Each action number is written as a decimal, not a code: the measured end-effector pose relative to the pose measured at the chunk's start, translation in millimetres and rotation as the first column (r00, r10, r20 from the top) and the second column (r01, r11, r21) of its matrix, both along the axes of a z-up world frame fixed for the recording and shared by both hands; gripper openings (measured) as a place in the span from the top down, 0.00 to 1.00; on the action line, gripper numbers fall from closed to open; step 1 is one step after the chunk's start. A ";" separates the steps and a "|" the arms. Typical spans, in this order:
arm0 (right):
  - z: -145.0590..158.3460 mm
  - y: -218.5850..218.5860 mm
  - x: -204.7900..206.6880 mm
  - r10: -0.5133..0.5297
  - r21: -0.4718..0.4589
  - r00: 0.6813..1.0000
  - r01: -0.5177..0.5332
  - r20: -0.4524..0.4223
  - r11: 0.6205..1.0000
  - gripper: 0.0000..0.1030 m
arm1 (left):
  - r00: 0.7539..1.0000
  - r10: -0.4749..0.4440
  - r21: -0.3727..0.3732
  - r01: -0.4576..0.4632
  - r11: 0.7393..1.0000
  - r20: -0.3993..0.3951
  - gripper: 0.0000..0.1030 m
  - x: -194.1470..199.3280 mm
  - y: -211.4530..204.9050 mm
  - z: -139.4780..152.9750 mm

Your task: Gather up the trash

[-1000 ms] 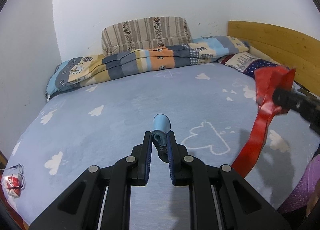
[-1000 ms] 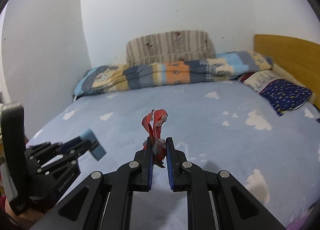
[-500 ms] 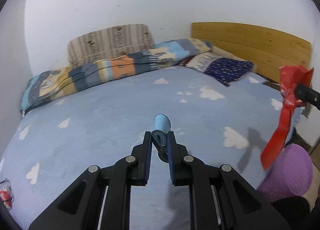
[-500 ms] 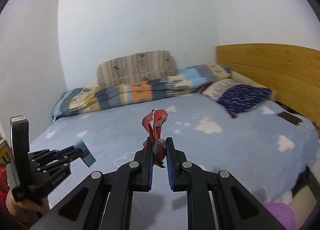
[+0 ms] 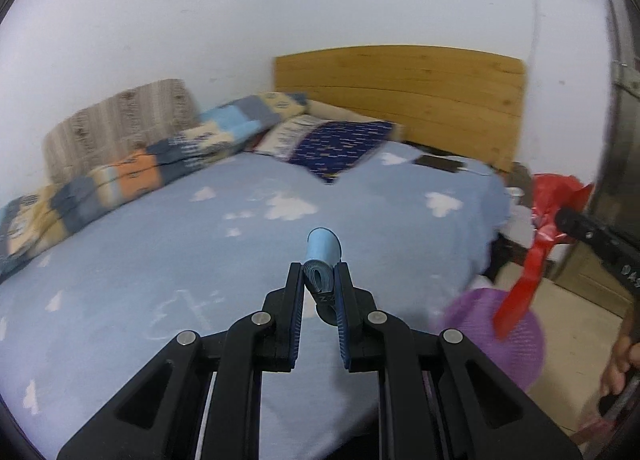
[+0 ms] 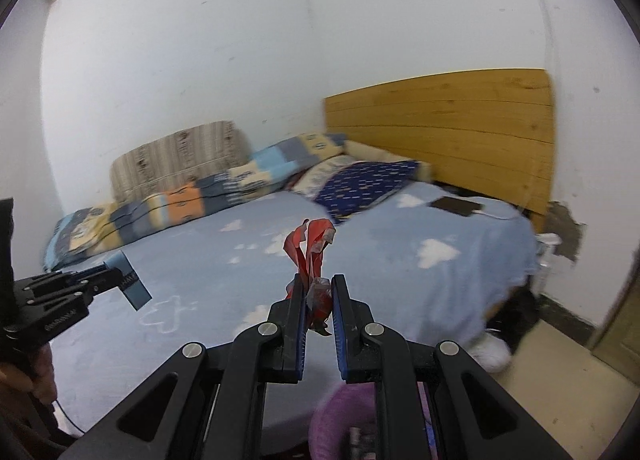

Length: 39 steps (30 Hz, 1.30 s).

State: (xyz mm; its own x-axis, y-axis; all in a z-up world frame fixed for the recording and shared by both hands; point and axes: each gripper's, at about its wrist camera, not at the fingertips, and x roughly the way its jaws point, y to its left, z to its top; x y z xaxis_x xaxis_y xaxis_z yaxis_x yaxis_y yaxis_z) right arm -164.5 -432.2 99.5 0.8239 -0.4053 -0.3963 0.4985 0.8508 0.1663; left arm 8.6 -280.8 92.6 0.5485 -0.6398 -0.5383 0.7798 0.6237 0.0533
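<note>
Left claw (image 5: 319, 280) clenched on a rolled blue wrapper (image 5: 320, 260), right claw (image 6: 316, 296) on a red wrapper strip (image 6: 310, 250), both over the bed (image 5: 200, 260). Best carried right, above the purple bin (image 5: 516, 334), released only once centred over its mouth.

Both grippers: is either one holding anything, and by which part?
Left gripper pinches a folded blue wrapper by its near end. Right gripper pinches a red wrapper by its crumpled lower end.
</note>
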 end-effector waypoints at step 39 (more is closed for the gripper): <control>-25.5 7.7 -57.2 -0.281 -0.044 0.942 0.278 -0.182 0.960 0.12 | 0.994 -0.071 -0.053 0.067 0.996 -0.088 0.17 -39.1 29.4 -0.7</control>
